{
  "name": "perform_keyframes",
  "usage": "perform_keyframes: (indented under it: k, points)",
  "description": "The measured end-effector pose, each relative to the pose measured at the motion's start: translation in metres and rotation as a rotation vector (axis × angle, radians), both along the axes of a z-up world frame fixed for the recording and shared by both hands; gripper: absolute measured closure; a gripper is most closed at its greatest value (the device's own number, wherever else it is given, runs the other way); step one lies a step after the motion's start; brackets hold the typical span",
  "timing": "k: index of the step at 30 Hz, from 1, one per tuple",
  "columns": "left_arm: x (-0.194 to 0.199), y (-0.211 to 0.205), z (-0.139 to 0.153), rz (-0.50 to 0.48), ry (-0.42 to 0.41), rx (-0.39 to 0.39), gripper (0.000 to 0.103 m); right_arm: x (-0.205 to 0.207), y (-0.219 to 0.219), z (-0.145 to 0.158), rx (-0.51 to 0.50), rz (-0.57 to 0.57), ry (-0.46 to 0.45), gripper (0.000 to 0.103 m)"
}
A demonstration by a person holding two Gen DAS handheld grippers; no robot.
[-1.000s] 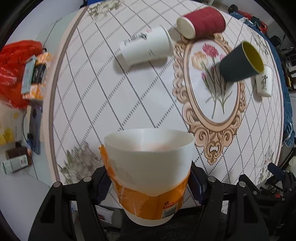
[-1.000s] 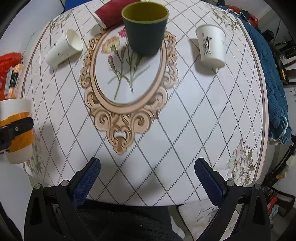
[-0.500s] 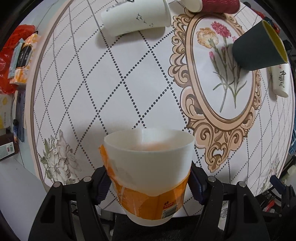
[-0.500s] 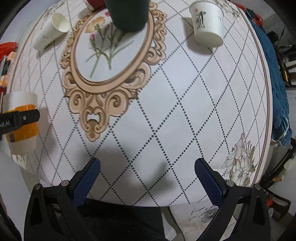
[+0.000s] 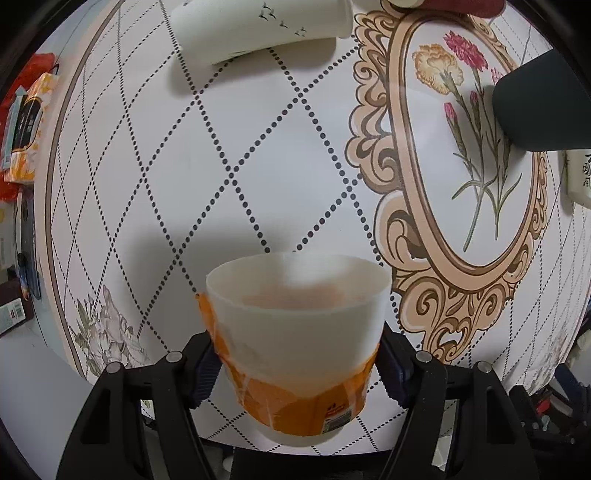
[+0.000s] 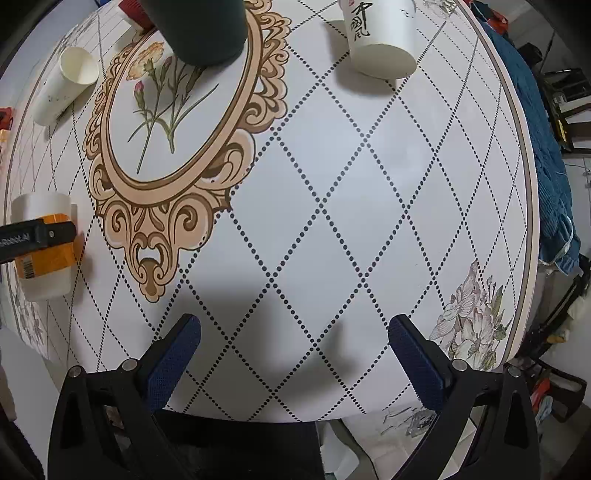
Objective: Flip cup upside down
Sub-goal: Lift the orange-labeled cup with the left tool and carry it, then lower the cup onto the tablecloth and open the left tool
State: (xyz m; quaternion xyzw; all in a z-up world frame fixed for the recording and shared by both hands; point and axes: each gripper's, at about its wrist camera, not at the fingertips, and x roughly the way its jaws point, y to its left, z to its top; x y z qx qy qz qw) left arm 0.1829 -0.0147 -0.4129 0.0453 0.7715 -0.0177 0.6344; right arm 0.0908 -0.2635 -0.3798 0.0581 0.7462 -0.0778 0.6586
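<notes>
Cup (image 5: 295,332) base hidden between clamping left gripper (image 5: 295,369) pads; right gripper (image 6: 295,354) gapes empty.

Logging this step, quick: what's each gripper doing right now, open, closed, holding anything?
Left gripper: closed on the white cup with the orange label.
Right gripper: open, holding nothing, above the table.

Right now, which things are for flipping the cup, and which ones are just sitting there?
For the job:
- orange-banded white cup, mouth up
- left gripper, shut on that cup

Just sitting there:
- white cup on its side
- dark green cup
- white cup with black writing
- red cup, mostly cut off
- right gripper, open, holding nothing
- table
</notes>
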Motion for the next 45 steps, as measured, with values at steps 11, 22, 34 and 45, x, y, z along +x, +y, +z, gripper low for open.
perform_keyframes:
  k: [11,22,34,45]
  points:
    - [0.000,-0.003,-0.012,-0.011,0.016,0.011,0.015,0.002,-0.005,-0.001,0.001,-0.026,-0.002,0.000]
    - [-0.002,-0.035,-0.018,-0.018,0.011,0.013,0.014,0.017,-0.023,0.001,-0.004,-0.043,-0.005,0.000]
    - [-0.030,-0.020,0.098,-0.006,-0.167,-0.023,0.014,0.017,0.004,0.040,0.045,-0.031,-0.053,0.000]
    - [-0.046,0.055,0.154,0.026,-0.249,0.029,0.014,0.005,0.086,0.100,0.122,0.044,-0.169,0.000]
